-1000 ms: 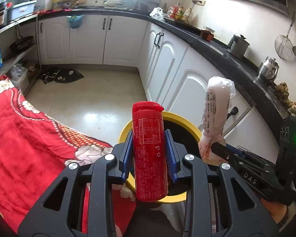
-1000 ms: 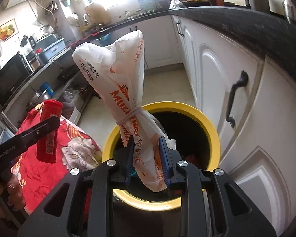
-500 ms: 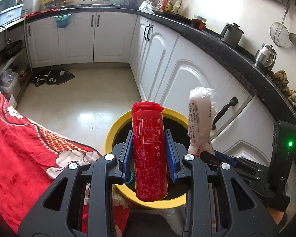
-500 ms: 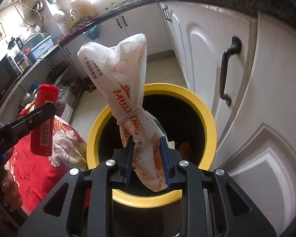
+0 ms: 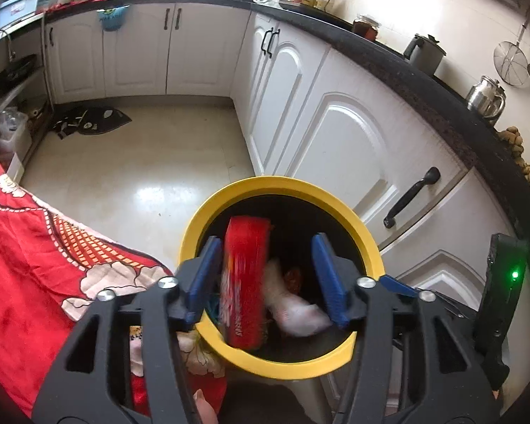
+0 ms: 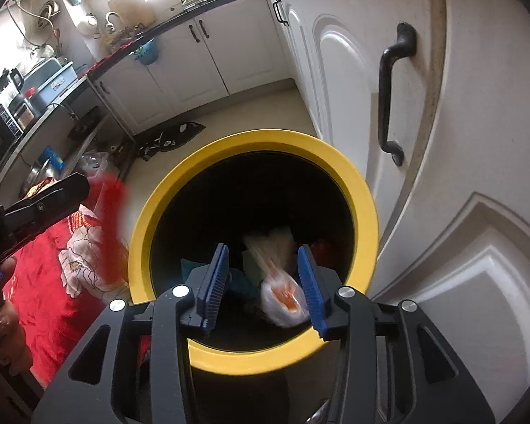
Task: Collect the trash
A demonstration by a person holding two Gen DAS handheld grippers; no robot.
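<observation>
Directly below both cameras stands one round bin with a yellow rim [image 5: 365, 243], its inside dark and its contents hard to make out. The left hand-held gripper [image 5: 265, 275] is spreading its jaws; one red bottle [image 5: 243, 282] lies between them, blurred, close against the left blue pad and clear of the right one, over the bin's mouth. In the right wrist view the same bottle shows only as a red smear beside the rim. The right hand-held gripper [image 6: 263, 282] is also widening its jaws; one white plastic bag with orange print [image 6: 281, 296] sits between its pads, blurred, and whether it touches the right pad cannot be told. In the left view that bag appears as a pale blur inside the bin. Other scraps below, something red and something teal, are too dim to name. One red flowered cloth [image 5: 28, 247] covers the left side, cut off by the frame. White cabinet doors [image 6: 477, 176] line the right, with one black handle [image 6: 392, 92] close by.
</observation>
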